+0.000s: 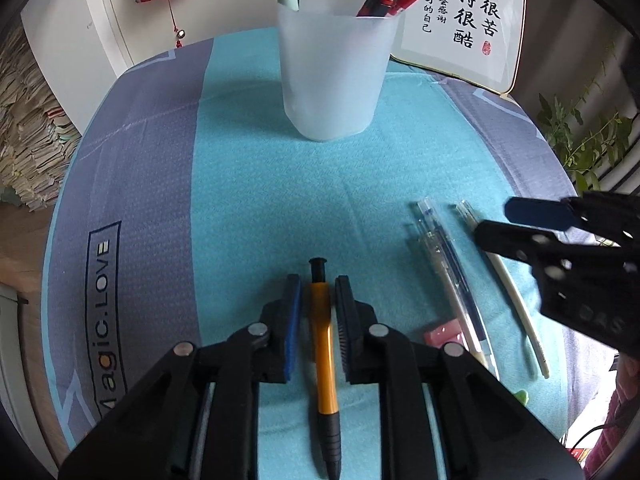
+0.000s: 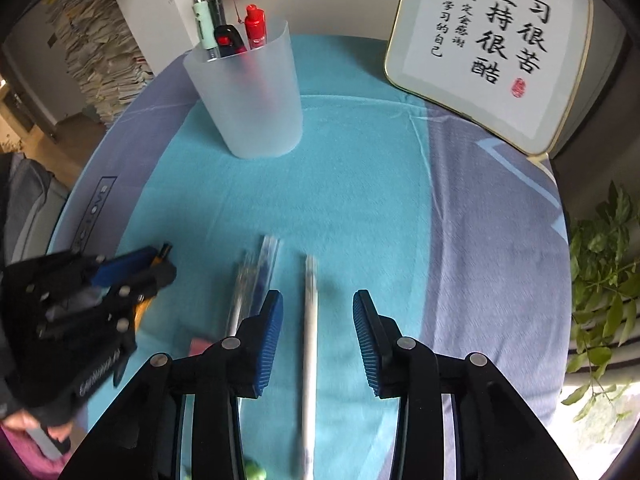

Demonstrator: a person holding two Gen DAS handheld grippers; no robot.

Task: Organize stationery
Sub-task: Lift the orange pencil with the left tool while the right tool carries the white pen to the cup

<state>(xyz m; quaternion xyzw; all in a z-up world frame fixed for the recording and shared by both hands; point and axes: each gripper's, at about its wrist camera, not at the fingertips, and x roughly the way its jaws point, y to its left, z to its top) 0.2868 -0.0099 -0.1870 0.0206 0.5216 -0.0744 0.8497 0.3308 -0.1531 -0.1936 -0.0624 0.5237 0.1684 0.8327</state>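
Frosted plastic cup (image 1: 332,68) stands at the far middle of the tabletop (image 1: 248,200), pens inside. Nearer than the cup, the left tongs (image 1: 318,308) pinch an orange pen (image 1: 324,344). Right of it lie clear pens (image 1: 448,276), an eraser (image 1: 442,334), and a white pen (image 2: 310,344) between the spread right tongs (image 2: 318,340).

Left gripper (image 1: 318,280) at bottom centre, jaws nearly closed on the orange pen (image 1: 325,356), pads flanking its barrel; contact not clear. Pen runs vertically, black clicker up, black grip down. Frosted cup (image 1: 332,76) upper centre on the teal cloth (image 1: 248,200), holding a green pen and red pens. Right of centre: two clear pens (image 1: 448,264), a white pen (image 1: 516,300), pink eraser (image 1: 442,336). Right gripper (image 1: 496,220) enters from right edge, over the white pen.
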